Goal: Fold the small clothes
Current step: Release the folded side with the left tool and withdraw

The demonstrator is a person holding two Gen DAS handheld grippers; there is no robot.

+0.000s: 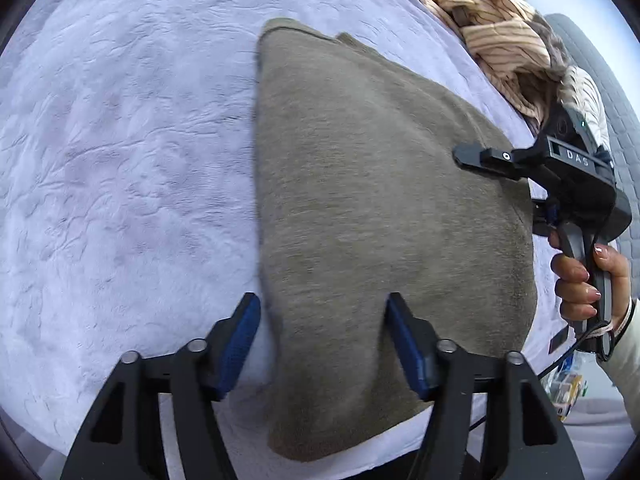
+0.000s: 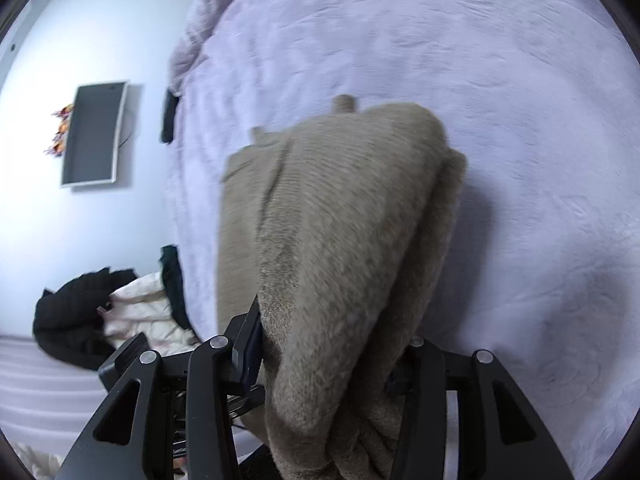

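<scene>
nearest, the left tool (image 1: 322,334) stands released, its two blue pads straddling the near left edge of the one taupe garment (image 1: 380,208) without pinching it. the right tool (image 2: 328,364) is clenched on a bunched fold of that garment (image 2: 344,240), lifting it above the bed (image 1: 120,160); in the left view it sits at the garment's right edge. wide bare lavender bedding lies to the left. farther off, one striped clothes heap (image 1: 496,36) rests near the bed's far edge.
</scene>
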